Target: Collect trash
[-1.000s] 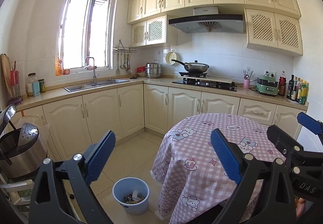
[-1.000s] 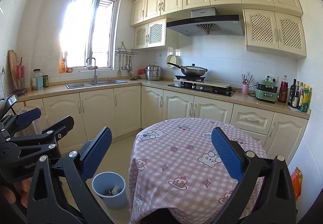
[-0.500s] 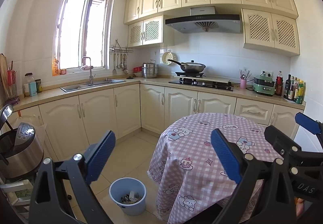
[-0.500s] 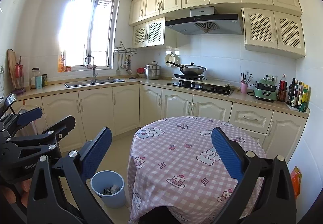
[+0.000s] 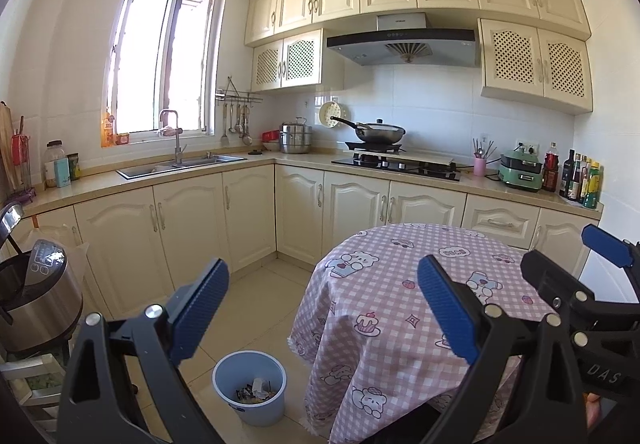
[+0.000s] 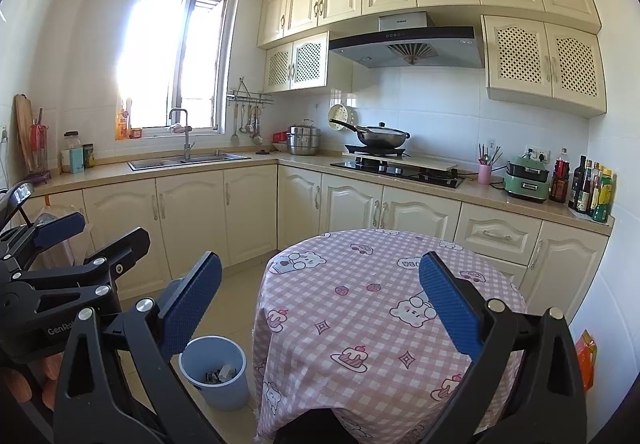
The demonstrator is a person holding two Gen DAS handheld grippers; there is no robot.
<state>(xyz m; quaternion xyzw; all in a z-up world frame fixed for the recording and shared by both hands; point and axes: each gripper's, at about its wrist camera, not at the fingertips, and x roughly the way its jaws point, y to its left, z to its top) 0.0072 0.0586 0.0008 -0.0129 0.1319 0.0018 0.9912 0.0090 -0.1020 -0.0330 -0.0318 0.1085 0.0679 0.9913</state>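
Observation:
A light blue trash bin (image 5: 250, 388) stands on the tiled floor left of the round table (image 5: 404, 308) with a pink checked cloth. Scraps of trash (image 5: 256, 390) lie in the bin. The bin also shows in the right wrist view (image 6: 214, 376), with trash inside (image 6: 219, 373). My left gripper (image 5: 322, 308) is open and empty, held high above the floor in front of the bin and table. My right gripper (image 6: 318, 302) is open and empty above the table (image 6: 380, 308). The table top shows no loose items.
Cream cabinets and a counter (image 5: 168, 180) run along the back, with a sink (image 5: 180, 164), a hob with a wok (image 5: 380, 132) and bottles (image 5: 580, 180). A rice cooker (image 5: 32, 304) stands at the far left. An orange packet (image 6: 586, 360) lies by the right wall.
Both grippers have drifted slightly back and up; the table and bin sit a little lower in the views. The jaws stay open and empty.

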